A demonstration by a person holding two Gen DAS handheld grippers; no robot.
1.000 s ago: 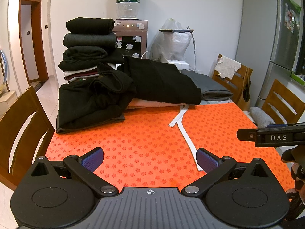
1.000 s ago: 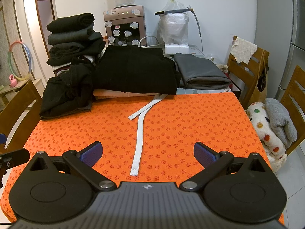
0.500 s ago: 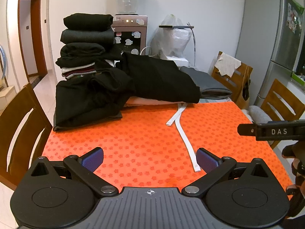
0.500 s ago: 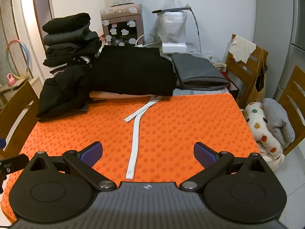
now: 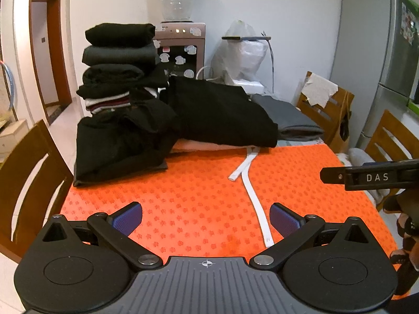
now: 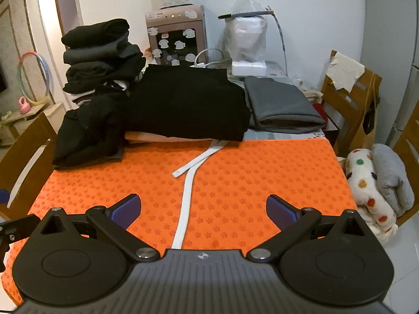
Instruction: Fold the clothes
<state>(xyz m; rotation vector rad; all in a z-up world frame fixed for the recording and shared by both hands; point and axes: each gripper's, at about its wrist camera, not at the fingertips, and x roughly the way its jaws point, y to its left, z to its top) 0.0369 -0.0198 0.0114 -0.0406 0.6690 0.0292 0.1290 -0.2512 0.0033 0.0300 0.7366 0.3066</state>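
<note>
On the orange cloth (image 5: 199,191) (image 6: 262,172), dark clothes crowd the far side: a rumpled black garment (image 5: 117,144) (image 6: 89,133) at the left, a flat black one (image 5: 222,115) (image 6: 188,104) over a pale piece, and a folded grey one (image 5: 288,117) (image 6: 282,107) at the right. Behind the rumpled one rises a tall stack of folded dark clothes (image 5: 117,60) (image 6: 99,57). A white strap (image 5: 254,191) (image 6: 188,191) trails from under the flat garment toward me. My left gripper (image 5: 205,218) and right gripper (image 6: 203,209) hover open and empty over the near cloth.
Wooden chairs stand at the left (image 5: 28,172) and right (image 5: 330,107) (image 6: 351,99). A spotted plush blanket (image 6: 369,183) lies on the right-hand chair. Behind the table are a water dispenser (image 5: 180,44) and a fridge (image 5: 377,60). The other gripper's body (image 5: 371,178) juts in at the right.
Both grippers have drawn back toward me and a little down, so the clothes and the strap sit farther off. Both jaws stay wide apart.
</note>
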